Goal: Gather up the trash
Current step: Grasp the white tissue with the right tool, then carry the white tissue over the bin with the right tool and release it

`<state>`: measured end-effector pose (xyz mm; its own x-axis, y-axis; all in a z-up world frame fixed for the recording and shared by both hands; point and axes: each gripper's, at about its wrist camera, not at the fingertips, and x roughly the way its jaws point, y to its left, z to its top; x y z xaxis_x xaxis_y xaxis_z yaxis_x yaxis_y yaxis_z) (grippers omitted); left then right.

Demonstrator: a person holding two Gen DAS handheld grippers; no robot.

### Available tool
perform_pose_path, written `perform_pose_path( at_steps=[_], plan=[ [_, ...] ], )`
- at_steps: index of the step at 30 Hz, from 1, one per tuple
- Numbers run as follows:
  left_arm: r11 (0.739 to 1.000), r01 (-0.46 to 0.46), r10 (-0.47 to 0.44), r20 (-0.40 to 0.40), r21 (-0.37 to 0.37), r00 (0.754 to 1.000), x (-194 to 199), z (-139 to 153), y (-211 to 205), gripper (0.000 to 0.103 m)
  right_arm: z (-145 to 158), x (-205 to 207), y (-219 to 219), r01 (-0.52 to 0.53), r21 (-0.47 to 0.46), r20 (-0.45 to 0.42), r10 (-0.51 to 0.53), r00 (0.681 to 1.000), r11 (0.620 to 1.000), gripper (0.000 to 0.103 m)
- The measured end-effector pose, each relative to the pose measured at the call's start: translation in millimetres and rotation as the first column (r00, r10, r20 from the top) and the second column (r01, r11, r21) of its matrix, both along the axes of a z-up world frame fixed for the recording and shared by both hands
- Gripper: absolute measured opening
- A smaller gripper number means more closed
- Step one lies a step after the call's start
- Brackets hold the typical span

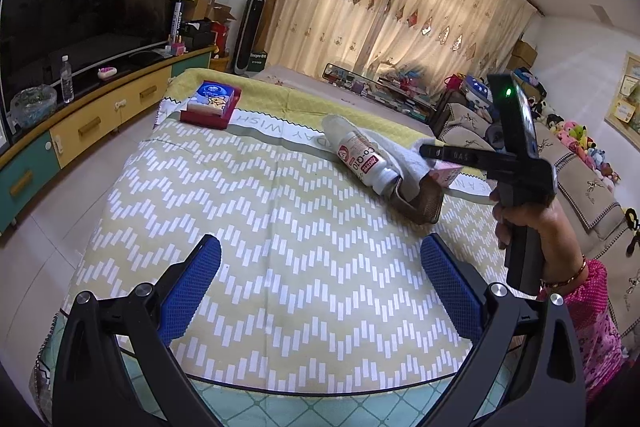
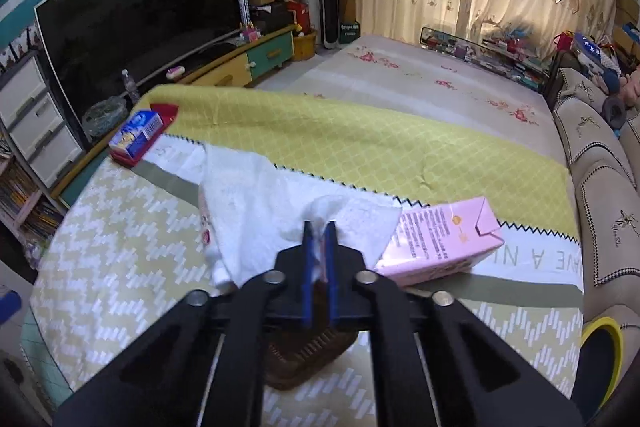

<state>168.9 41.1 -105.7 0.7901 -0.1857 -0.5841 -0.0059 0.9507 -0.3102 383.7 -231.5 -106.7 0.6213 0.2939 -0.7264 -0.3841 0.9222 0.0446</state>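
Note:
My right gripper (image 2: 319,229) is shut on a crumpled white tissue (image 2: 256,203) and holds it above a small brown woven basket (image 2: 308,359). The tissue drapes over a white Co-Q10 bottle (image 1: 362,155) that lies on its side with one end at the basket (image 1: 420,201). A pink carton (image 2: 440,243) lies just right of the gripper; it also shows in the left wrist view (image 1: 446,173). My left gripper (image 1: 320,269) is open and empty, over the near part of the tablecloth (image 1: 240,227). The right gripper's tips are hidden in the left wrist view.
A blue tissue pack in a red tray (image 1: 212,103) sits at the table's far left corner (image 2: 140,135). A TV cabinet (image 1: 100,115) runs along the left, a sofa (image 2: 604,187) along the right. A yellow-rimmed bin (image 2: 600,355) stands at the right.

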Motion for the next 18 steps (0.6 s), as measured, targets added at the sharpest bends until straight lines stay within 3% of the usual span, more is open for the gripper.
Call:
perform_pose_path(
  at_steps=[8, 18],
  plan=[
    [1.0, 0.011, -0.011, -0.001, 0.006, 1.0, 0, 2, -6, 0.098, 53, -11, -1, -0.032, 0.094, 0.071, 0.025, 0.997, 0.995, 0.002],
    [0.999, 0.034, -0.034, -0.001, 0.014, 0.999, -1, 4, -16, 0.098, 146, -49, -25, -0.051, 0.149, 0.247, 0.013, 0.969, 0.988, 0.002]
  ],
)
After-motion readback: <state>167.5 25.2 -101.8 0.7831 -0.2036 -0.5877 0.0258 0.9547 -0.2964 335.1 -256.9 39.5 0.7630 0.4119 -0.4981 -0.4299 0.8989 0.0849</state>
